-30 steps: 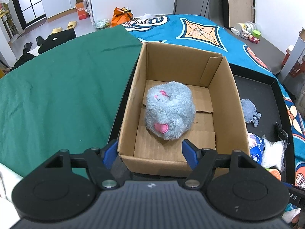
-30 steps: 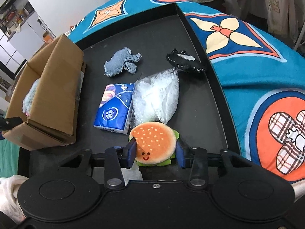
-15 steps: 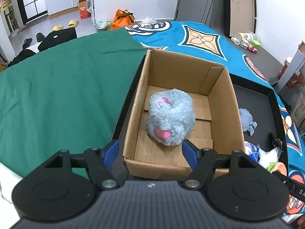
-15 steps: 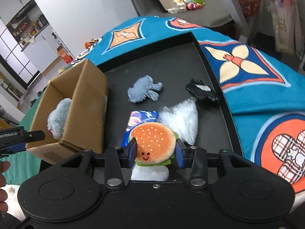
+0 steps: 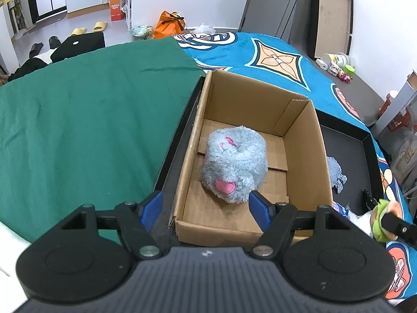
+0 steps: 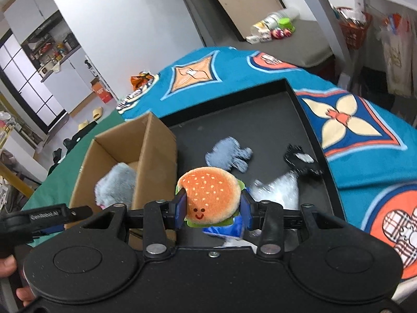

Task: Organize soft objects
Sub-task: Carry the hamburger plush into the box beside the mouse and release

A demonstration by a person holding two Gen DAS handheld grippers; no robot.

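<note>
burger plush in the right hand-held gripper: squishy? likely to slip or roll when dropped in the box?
The burger plush is probably soft: fuzzy fabric, pinched between the right hand-held gripper pads. Likely light, and the nap should resist slipping. Its rounded shape might roll slightly in the cardboard box, cushioned by the grey plush.

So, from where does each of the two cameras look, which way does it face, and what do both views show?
Left wrist: sits on the left gripper, faces down into the cardboard box holding the grey plush toy; its open jaws show.
Right wrist: sits on the right gripper, faces over the black tray; its jaws clamp the burger plush, fingers at the left edge.
Shared: box, grey plush toy, burger plush, tray, blue-grey cloth.
</note>
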